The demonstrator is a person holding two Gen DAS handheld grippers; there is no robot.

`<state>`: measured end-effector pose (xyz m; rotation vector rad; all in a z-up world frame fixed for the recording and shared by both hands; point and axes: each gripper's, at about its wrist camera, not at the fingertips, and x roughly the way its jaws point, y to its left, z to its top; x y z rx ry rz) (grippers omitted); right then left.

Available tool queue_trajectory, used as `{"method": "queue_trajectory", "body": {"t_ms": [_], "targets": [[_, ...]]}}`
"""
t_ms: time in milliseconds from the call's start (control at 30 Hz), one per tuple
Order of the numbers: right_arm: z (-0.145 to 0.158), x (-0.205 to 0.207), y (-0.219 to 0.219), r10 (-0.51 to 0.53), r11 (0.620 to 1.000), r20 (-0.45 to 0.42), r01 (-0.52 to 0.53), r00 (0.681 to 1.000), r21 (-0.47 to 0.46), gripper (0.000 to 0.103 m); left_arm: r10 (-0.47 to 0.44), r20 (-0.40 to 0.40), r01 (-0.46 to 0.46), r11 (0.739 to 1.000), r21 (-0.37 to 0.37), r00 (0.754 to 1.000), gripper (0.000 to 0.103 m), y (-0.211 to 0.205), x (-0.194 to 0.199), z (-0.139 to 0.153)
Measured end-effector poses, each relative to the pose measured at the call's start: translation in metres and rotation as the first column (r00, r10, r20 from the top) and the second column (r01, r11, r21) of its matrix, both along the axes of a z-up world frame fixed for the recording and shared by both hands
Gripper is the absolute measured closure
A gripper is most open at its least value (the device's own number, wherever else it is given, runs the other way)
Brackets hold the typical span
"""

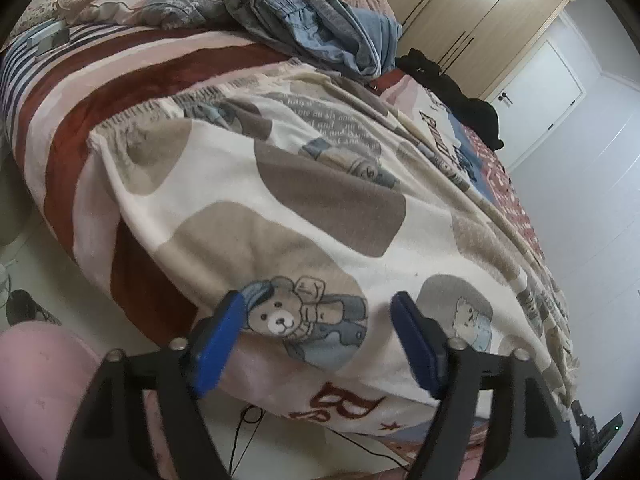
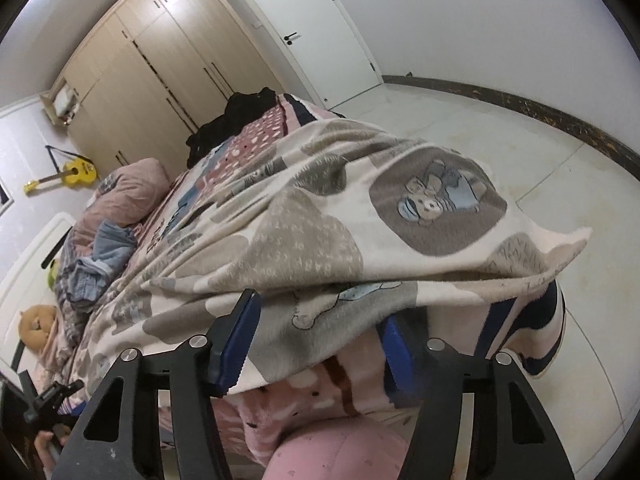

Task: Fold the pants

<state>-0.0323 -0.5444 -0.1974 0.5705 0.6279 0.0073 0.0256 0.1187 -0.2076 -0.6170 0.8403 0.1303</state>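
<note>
While the bear-print pants (image 1: 280, 184) lie spread flat across the bed (image 1: 132, 80), hem edge hanging just over the near side, both tools sit at that edge with nothing gripped: left gripper (image 1: 316, 332) spread wide in front of the fabric, right gripper (image 2: 316, 344) spread wide with cloth draped between its fingers. Judgement: next step is the pinch. Seat both layers deep in each tool, grips well apart along the hem, close together, then lift evenly so the fold lands straight.

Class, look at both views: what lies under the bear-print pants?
The pants lie spread on a striped blanket covering the bed. Past their edges the blanket shows; whatever is directly beneath the cloth is hidden.
</note>
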Motion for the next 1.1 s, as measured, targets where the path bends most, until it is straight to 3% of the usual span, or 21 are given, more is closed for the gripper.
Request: {"method": "queue_trajectory", "body": {"t_ms": [200, 333, 400, 500, 667, 733, 800, 833, 1100], "targets": [[0.006, 0.004, 0.002, 0.007, 1.0, 0.015, -0.007, 1.0, 0.0, 0.063, -0.029, -0.051, 0.027, 0.999, -0.026, 0.998, 0.022, -0.01, 0.001, -0.01], [0.011, 0.003, 0.003, 0.038, 0.999, 0.044, -0.038, 0.998, 0.007, 0.063, -0.023, -0.03, 0.021, 0.997, -0.075, 0.999, 0.022, -0.005, 0.004, -0.013], [0.012, 0.003, 0.002, 0.042, 0.999, 0.043, -0.042, 0.998, 0.0, 0.064, -0.019, -0.016, 0.018, 0.998, -0.065, 1.0, 0.023, -0.004, 0.006, -0.01], [0.009, 0.002, -0.003, 0.021, 1.0, 0.03, -0.021, 0.999, 0.002, 0.065, -0.012, 0.008, 0.012, 1.0, -0.027, 1.0, 0.037, -0.006, 0.008, -0.002], [0.005, 0.0, -0.02, -0.024, 1.0, 0.024, 0.024, 0.999, 0.007, 0.065, -0.02, 0.048, 0.021, 1.0, -0.014, 0.999, 0.079, -0.004, 0.018, 0.009], [0.005, 0.002, -0.023, -0.043, 0.999, 0.016, 0.043, 0.999, -0.01, 0.07, -0.023, 0.072, 0.024, 1.0, -0.016, 0.997, 0.09, -0.004, 0.023, 0.012], [0.005, 0.003, -0.026, -0.081, 0.996, 0.003, 0.081, 0.997, -0.033, 0.091, -0.018, 0.101, 0.018, 1.0, -0.005, 0.995, 0.093, -0.005, 0.023, 0.018], [0.005, 0.002, -0.028, -0.096, 0.995, 0.001, 0.096, 0.995, -0.038, 0.095, -0.013, 0.124, 0.012, 1.0, 0.008, 0.992, 0.093, -0.004, 0.021, 0.023], [0.028, -0.022, -0.025, -0.181, 0.979, 0.102, 0.189, 0.978, -0.077, 0.1, 0.009, 0.241, -0.023, 0.998, 0.053, 0.97, 0.094, 0.006, 0.001, 0.062]]}}
